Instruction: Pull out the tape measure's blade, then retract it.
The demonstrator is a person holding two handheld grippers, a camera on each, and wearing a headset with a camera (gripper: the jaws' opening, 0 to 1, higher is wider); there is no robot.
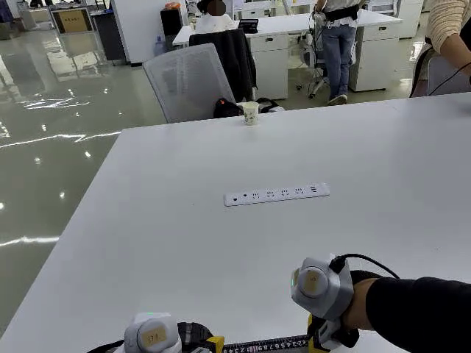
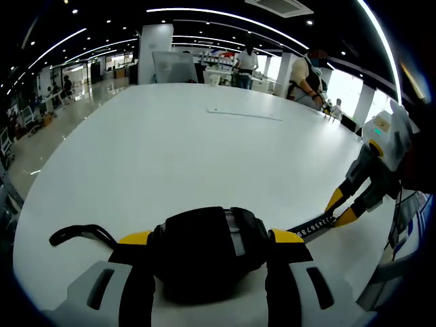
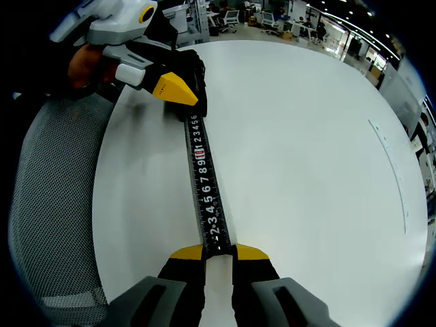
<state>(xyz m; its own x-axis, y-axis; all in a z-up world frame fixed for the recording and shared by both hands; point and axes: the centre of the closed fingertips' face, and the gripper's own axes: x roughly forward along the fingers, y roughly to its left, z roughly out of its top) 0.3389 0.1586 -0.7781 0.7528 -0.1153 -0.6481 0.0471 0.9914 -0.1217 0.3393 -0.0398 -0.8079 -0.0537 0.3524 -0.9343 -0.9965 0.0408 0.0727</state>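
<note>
At the desk's [image 1: 294,147] near left edge, the left gripper [image 2: 211,237] clamps the tape measure's black case [image 2: 204,266] between its yellow jaws, probably to anchor it so the pull has something to work against; from the case the blade [image 3: 204,184] runs straight along the desk, numbers up; at its right end the right gripper [image 3: 219,253] is closed narrow on the blade's tip, so the spring cannot snatch it back; the blade looks partly drawn, retraction not yet begun; a power strip [image 1: 277,194] lies well beyond.
</note>
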